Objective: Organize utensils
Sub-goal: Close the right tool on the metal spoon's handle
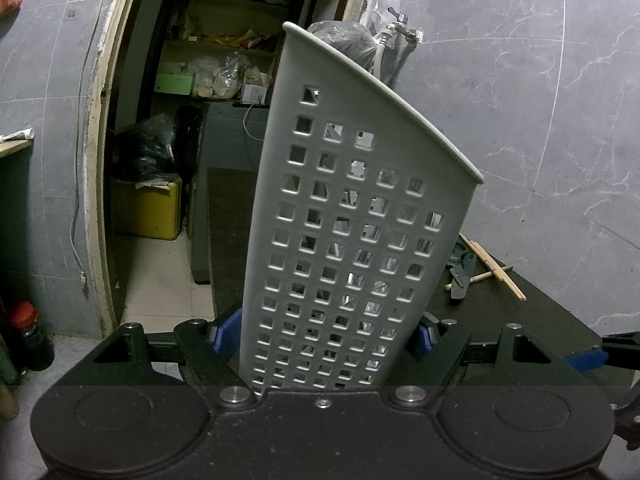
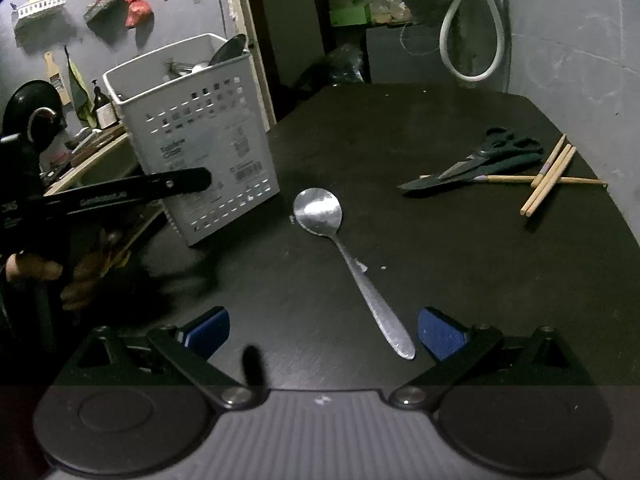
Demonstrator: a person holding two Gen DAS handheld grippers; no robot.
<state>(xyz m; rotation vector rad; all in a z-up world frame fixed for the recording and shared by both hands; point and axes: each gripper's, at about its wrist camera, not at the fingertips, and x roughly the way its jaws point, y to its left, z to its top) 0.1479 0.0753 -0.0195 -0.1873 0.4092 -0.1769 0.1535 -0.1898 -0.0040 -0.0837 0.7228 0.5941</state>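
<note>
right claw (image 2: 322, 334) hangs wide open and empty low over the spoon (image 2: 349, 260), handle tip lying near its right pad, long axis running away up-left to the bowl on the dark tabletop (image 2: 400, 140). further left, the left claw (image 1: 322, 334) clamps the white utensil basket (image 1: 352, 220), tipping it, probably to steady its mouth for loading; scissors (image 2: 480, 160) and chopsticks (image 2: 552, 172) wait at the far right.

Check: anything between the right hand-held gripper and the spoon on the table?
Nothing visible. The right hand-held gripper is open, and the spoon lies on bare dark table, its handle end between the blue pads. Scissors and chopsticks sit well off to the right.
</note>
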